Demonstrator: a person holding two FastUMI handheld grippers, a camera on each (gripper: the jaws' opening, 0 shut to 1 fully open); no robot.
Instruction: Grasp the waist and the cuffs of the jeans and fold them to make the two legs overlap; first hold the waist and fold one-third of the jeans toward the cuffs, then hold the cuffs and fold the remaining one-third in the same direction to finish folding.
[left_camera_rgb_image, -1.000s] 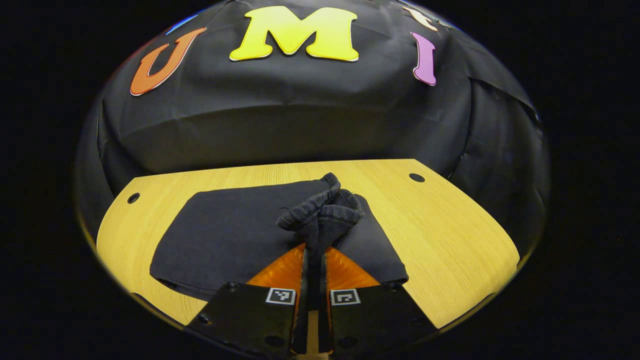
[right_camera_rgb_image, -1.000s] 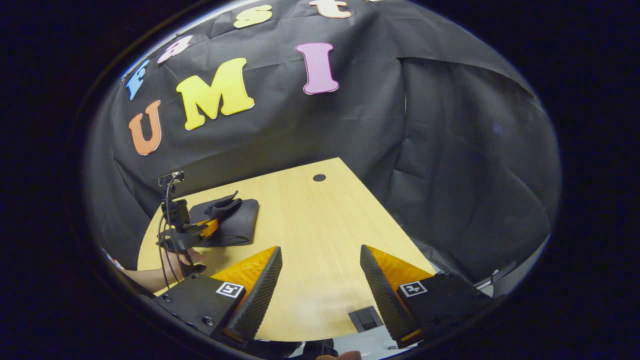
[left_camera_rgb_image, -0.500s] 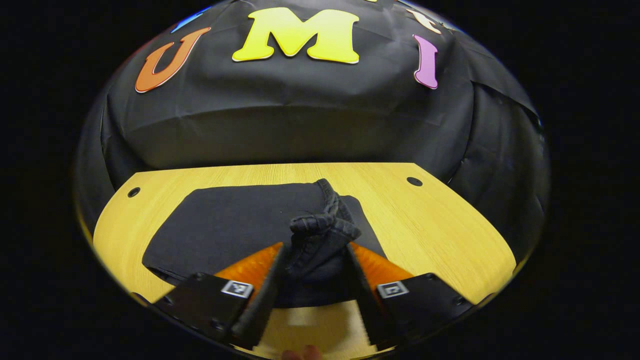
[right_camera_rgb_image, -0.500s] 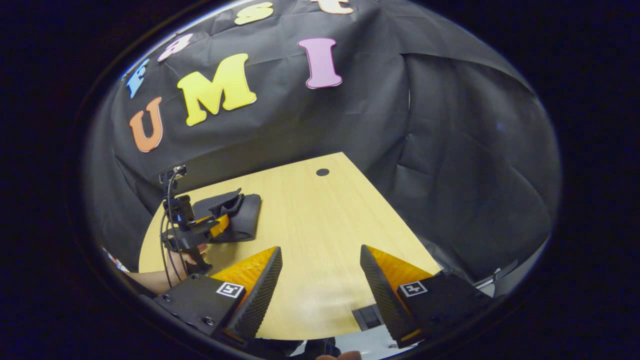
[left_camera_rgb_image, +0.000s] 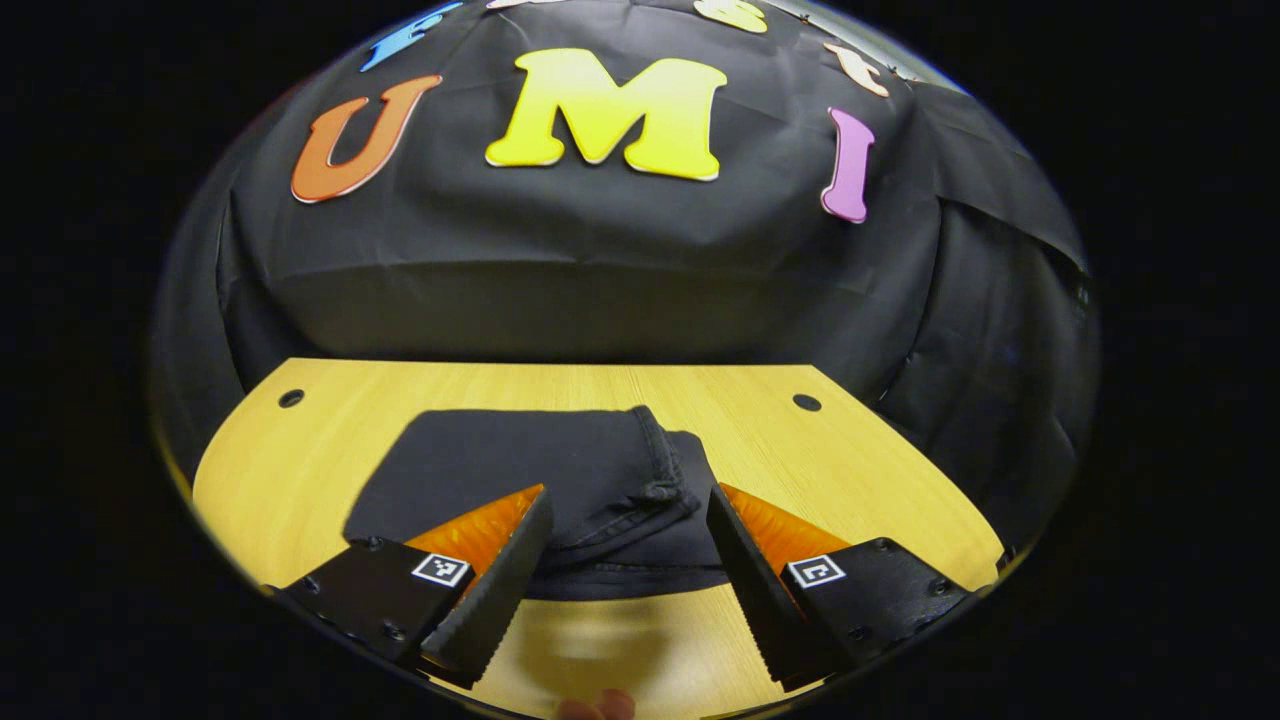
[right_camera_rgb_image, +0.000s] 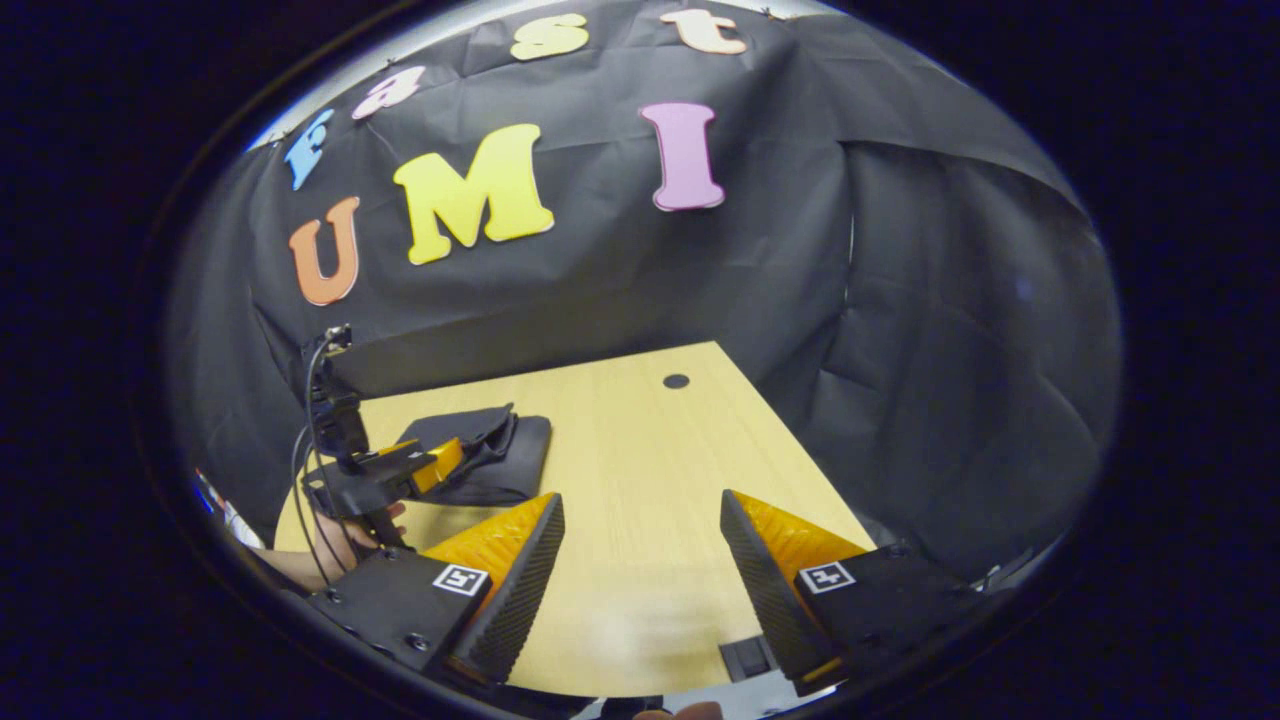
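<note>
Left gripper view: left claw (left_camera_rgb_image: 625, 535) stands wide open, fingers spread apart, nothing held between them. A fingertip of the person's hand (left_camera_rgb_image: 598, 706) peeks in at the very bottom edge. Beyond the finger tips, the jeans (left_camera_rgb_image: 560, 490) lie folded into a compact dark bundle on the tabletop (left_camera_rgb_image: 880, 470). The near edge of the bundle sits between the two fingers, apart from both as far as can be seen. A seamed hem or cuff edge runs along the right part of the bundle, with a small layer showing past it on the right. Two small dark holes mark the far corners of the tabletop, left and right. The booth's black cloth wall (left_camera_rgb_image: 600, 280) rises behind the far edge.

Right gripper view: right claw (right_camera_rgb_image: 640, 560) is also wide open and empty, hovering over bare wood at the near right part of the tabletop (right_camera_rgb_image: 640, 450), well apart from the jeans. Farther off to the left, the left claw (right_camera_rgb_image: 425, 465) shows with its cables and the hand (right_camera_rgb_image: 375, 520) holding it; its tips are just beside the near edge of the folded jeans (right_camera_rgb_image: 500, 455). Whether they touch the cloth cannot be told from here. One dark hole sits near the far right corner.
</note>
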